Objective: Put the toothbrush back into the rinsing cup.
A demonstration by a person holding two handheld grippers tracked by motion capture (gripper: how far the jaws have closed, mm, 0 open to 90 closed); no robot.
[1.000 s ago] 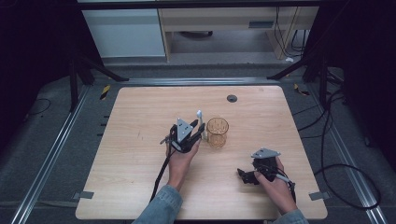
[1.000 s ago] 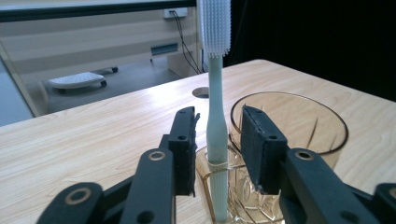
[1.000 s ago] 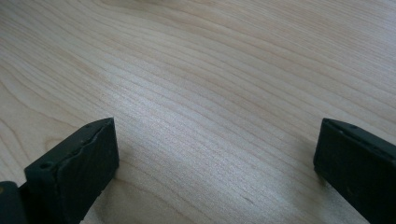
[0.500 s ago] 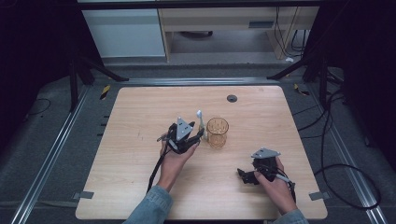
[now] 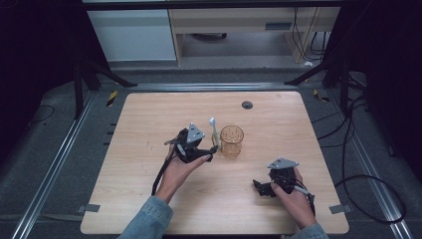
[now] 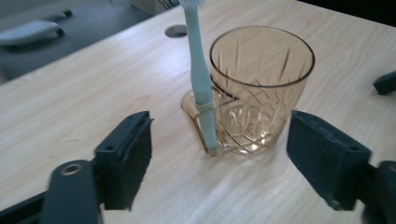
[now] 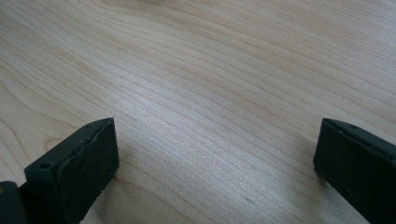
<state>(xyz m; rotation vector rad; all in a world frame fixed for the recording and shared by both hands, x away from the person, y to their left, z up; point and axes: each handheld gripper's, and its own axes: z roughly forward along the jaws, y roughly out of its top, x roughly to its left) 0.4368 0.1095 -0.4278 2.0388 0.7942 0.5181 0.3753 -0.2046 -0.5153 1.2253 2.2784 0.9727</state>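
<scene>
At the bottom of the high view two hands reach onto the pale wood-grain counter [image 5: 149, 129]. The right tool [image 5: 262, 187] rests low at the lower right of the frame, its jaws spread wide; its own view has only bare wood grain between the two black jaws. The left tool [image 5: 213, 152] sits near the middle of the frame with a grey three-cornered plate on top, and its jaws are also spread apart and grip nothing.

Just beyond the left tool stands the amber cut-pattern drinking glass [image 5: 232, 141], upright, at the centre of the counter. A pale blue-green toothbrush [image 5: 214, 132] with a white head stands nearly upright against the glass's left side. The left gripper view shows what the high view cannot: the toothbrush [image 6: 201, 84] is outside the glass [image 6: 259, 88], its foot on the counter, its handle leaning on the outer wall, both between the open jaws but untouched.

Farther back, a dark round grommet [image 5: 247, 105] sits in the counter near its far edge. Past the counter, a white cabinet [image 5: 132, 35] and an open wooden shelf unit [image 5: 234, 30] line the top of the frame.
</scene>
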